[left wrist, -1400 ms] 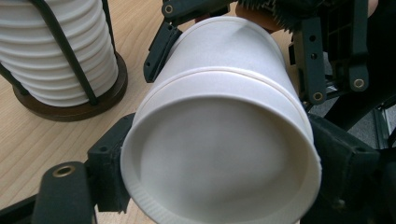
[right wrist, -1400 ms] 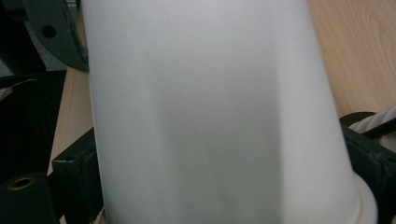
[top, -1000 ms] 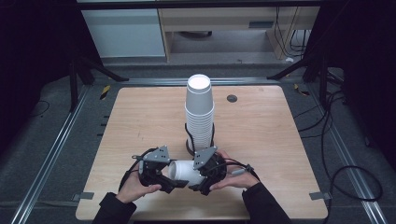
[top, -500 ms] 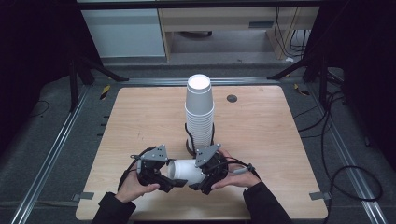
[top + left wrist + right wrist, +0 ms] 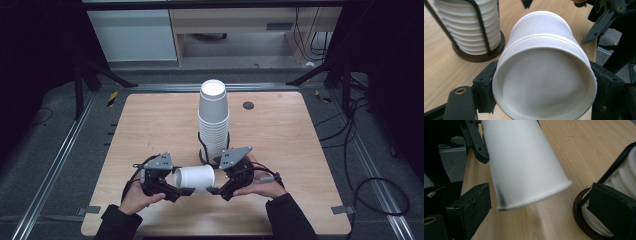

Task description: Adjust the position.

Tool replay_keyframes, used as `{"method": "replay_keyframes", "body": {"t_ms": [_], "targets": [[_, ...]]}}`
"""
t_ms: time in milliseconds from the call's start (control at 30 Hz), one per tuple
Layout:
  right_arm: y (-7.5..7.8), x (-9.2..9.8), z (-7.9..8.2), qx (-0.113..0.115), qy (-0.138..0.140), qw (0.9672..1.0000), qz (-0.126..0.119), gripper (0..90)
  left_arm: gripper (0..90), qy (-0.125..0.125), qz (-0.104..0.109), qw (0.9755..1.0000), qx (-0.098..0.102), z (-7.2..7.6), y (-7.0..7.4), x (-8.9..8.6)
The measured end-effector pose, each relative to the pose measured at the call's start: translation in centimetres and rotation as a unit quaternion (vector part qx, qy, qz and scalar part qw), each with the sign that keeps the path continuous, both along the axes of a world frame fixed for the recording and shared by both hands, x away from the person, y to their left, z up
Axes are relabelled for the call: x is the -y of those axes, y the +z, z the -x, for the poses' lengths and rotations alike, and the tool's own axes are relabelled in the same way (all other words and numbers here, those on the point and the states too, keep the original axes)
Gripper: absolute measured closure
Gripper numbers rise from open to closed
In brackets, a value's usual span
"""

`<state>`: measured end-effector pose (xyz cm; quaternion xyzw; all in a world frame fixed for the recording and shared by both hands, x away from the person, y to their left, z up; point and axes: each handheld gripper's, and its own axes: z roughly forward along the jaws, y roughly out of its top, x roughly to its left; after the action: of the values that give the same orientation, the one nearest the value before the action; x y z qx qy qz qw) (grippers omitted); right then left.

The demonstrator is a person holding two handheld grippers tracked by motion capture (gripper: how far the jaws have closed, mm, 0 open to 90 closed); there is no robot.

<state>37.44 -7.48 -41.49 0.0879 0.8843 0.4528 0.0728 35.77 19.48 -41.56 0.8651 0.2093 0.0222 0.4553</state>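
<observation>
Paper cup (image 5: 194,178) lies sideways at table's (image 5: 150,120) six o'clock, pinched at its base end by left gripper (image 5: 176,189). Right gripper (image 5: 216,190), jaws spread clear of the rim, has lifted slightly since earlier frames; looks released. Cup stack (image 5: 213,117) at twelve o'clock of the cup.

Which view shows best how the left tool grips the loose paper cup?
The left gripper view: the paper cup sits bottom-first between both black jaws, pads against its sides. The high view shows it lying sideways between both tools; the right gripper view shows its rim end by an open jaw.
</observation>
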Motion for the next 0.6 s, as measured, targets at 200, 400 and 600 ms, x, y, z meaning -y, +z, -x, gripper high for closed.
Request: {"method": "replay_keyframes", "body": {"t_ms": [200, 400, 600], "targets": [[0.3, 1.2, -0.4, -0.01, -0.013, 0.9996, -0.024, 4.5, 21.3, 0.017, 0.025, 0.9995, 0.012, -0.1, 0.6, -1.0], [-0.1, 1.5, -0.7, -0.021, -0.019, 0.9991, -0.032, 4.7, 21.2, 0.035, 0.08, 0.9958, 0.03, 0.0, 1.3, -2.1], [-0.1, 1.3, -0.7, -0.037, -0.007, 0.9978, -0.055, 4.8, 21.1, 0.035, 0.128, 0.9904, 0.04, 0.3, 1.8, -2.7]]}}
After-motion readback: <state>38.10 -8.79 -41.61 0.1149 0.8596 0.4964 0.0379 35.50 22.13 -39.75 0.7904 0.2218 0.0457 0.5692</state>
